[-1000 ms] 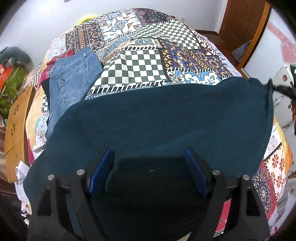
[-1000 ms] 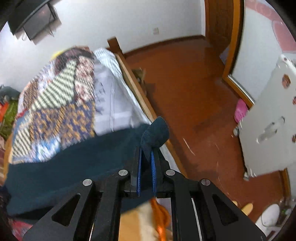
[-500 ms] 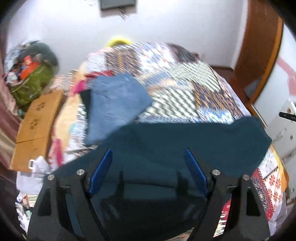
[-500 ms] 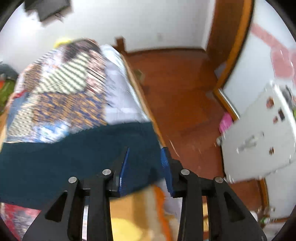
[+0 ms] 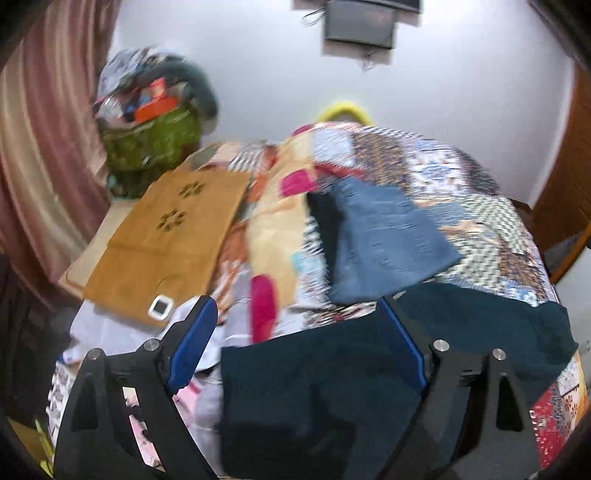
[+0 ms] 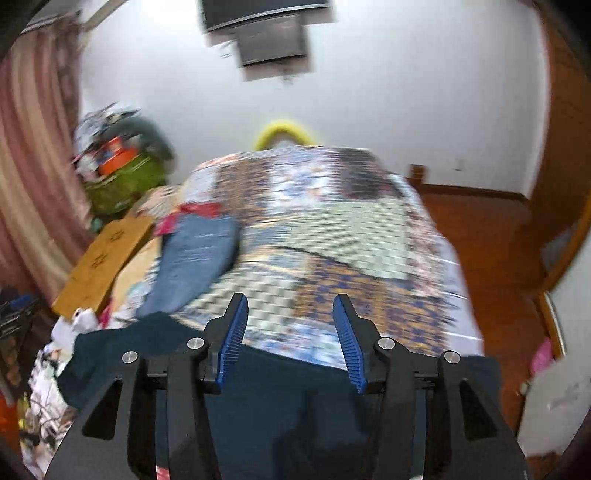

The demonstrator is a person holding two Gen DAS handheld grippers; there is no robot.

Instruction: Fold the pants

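Our left gripper [image 5: 299, 339] and right gripper [image 6: 291, 339] both hang wide open, gripping nothing, above the dark teal pants [image 5: 325, 387] spread across the near edge of the patchwork quilt [image 6: 351, 266]; folded blue jeans [image 5: 384, 243] lie just beyond.

dark teal fabric pants [image 5: 332, 387]: 1 | folded blue denim jeans [image 5: 384, 243]: 1 | patchwork patterned quilt [image 6: 351, 240]: 1 | tan wooden boards with flower cut-outs [image 5: 166, 240]: 1 | black wall screen [image 5: 358, 24]: 1 | green bag [image 5: 147, 142]: 1
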